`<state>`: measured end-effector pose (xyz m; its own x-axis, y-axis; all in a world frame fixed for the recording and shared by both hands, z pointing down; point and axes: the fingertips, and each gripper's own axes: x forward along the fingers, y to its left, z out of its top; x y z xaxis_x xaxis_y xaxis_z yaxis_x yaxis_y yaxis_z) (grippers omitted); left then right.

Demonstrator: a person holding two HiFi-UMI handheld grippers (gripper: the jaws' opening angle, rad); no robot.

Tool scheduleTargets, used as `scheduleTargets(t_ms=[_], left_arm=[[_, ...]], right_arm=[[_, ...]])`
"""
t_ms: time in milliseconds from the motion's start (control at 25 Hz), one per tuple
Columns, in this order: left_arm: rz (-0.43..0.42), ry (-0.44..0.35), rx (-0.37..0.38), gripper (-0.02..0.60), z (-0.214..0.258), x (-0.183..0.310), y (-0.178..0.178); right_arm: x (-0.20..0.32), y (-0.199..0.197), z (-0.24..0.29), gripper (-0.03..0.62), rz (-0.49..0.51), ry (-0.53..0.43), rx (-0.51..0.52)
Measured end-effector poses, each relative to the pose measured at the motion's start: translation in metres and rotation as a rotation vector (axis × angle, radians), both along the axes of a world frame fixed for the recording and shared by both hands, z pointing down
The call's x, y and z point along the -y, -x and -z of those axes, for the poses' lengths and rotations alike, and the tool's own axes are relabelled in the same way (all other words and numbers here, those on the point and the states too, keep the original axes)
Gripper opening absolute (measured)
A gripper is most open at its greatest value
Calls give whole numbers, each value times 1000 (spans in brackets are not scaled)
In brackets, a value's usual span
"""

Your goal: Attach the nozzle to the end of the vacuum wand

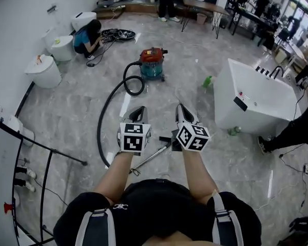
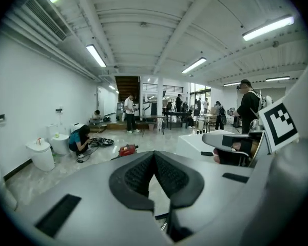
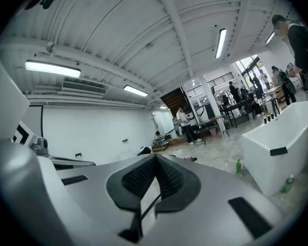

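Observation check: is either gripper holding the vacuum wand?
No, the wand lies on the floor; left gripper and right gripper are shut, empty.

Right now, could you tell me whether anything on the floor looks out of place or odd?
A green bottle and a second green bottle sit loose on the open floor beside the white bathtub, odd spots for them. The vacuum wand lies on the floor, unheld.

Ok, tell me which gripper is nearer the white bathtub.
Right. The right gripper hangs just left of the bathtub in the head view; the left gripper hangs farther left, beyond it.
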<state>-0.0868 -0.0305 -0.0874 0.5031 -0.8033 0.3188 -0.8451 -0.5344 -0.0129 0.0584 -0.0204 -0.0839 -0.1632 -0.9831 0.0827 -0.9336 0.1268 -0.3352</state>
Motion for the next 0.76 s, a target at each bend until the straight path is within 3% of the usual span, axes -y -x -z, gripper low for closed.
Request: scheduleTargets(t_ms=[160, 360, 600, 760], left_arm=[[-27, -40, -7, 9, 22, -5, -22], [-62, -35, -23, 8, 25, -5, -39], [-40, -20, -47, 8, 25, 1, -33], [-13, -43, -20, 9, 24, 3, -28]], right_arm=[[-7, -23, 20, 15, -37, -43, -4], [-9, -33, 46, 14, -66, -107, -50], [-15, -37, 53, 14, -66, -116, -58], [-16, -37, 53, 14, -53, -114, -56]])
